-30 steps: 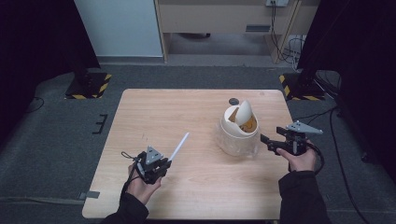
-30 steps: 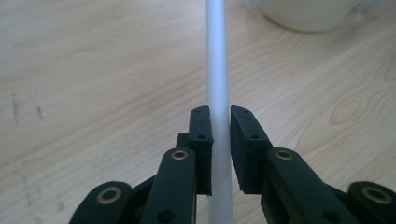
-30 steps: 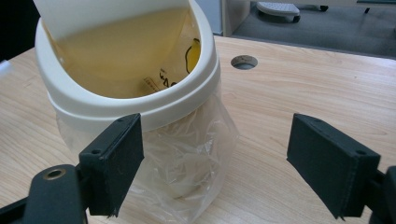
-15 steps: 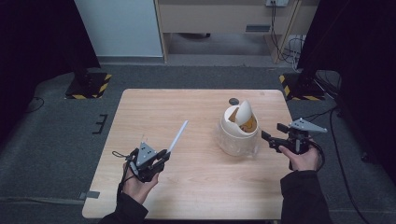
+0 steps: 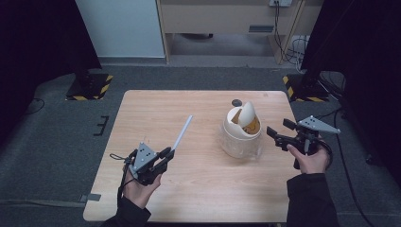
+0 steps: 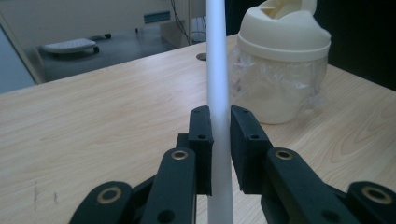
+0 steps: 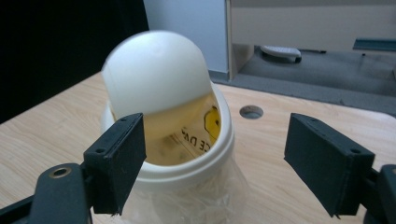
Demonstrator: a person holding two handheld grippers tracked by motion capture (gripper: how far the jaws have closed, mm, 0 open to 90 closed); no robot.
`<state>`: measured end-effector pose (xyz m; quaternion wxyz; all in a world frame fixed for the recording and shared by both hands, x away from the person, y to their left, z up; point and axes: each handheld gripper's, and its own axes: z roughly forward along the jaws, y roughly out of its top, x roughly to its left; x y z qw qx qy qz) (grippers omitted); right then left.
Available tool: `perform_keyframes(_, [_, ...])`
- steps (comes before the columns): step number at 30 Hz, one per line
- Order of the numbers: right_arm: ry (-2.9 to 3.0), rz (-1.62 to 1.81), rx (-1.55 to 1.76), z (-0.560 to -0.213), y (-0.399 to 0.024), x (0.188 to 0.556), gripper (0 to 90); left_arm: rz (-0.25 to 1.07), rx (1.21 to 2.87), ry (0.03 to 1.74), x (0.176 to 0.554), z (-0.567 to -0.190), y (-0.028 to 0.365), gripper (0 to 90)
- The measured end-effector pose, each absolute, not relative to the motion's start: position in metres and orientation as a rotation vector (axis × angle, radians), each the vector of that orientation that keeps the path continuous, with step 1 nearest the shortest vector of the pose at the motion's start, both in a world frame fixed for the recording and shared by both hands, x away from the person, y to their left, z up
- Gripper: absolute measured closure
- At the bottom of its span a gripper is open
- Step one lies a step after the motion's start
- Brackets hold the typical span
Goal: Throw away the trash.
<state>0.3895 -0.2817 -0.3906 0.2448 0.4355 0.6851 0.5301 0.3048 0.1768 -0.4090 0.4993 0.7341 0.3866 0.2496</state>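
Pale wood-grain table (image 5: 198, 198) on grey carpet, dark curtains at both sides. Left gripper (image 5: 166, 153) pinches a smooth white rod (image 5: 182, 133) near its lower end; its long axis runs up and away toward the far edge. Right gripper (image 5: 276, 137), jaws spread, sits just beside a cream swing-lid bin (image 5: 241, 137) with clear liner.

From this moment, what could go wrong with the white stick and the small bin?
1. The left claw pinches the long white stick near its lower end, so the far tip may swing and miss the bin's opening.
2. The swing lid of the bin stands tilted; a push from the stick might flip it shut or tip the bin.
3. The right claw is open around the bin's rim without touching, so nothing steadies the bin.
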Motion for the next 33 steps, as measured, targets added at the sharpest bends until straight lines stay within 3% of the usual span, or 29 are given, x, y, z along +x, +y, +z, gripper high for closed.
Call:
perform_keyframes(21, [1.876, 1.532, 0.964, -0.336, -0.249, 0.366, 26.5, 0.630, 1.717, 0.833, 0.307, -0.379, 0.156, 78.5])
perform_keyframes(33, [1.913, 1.600, 0.941, -0.330, -0.231, 0.359, 28.6, 0.618, 1.708, 0.771, 0.309, -0.373, 0.130, 78.6])
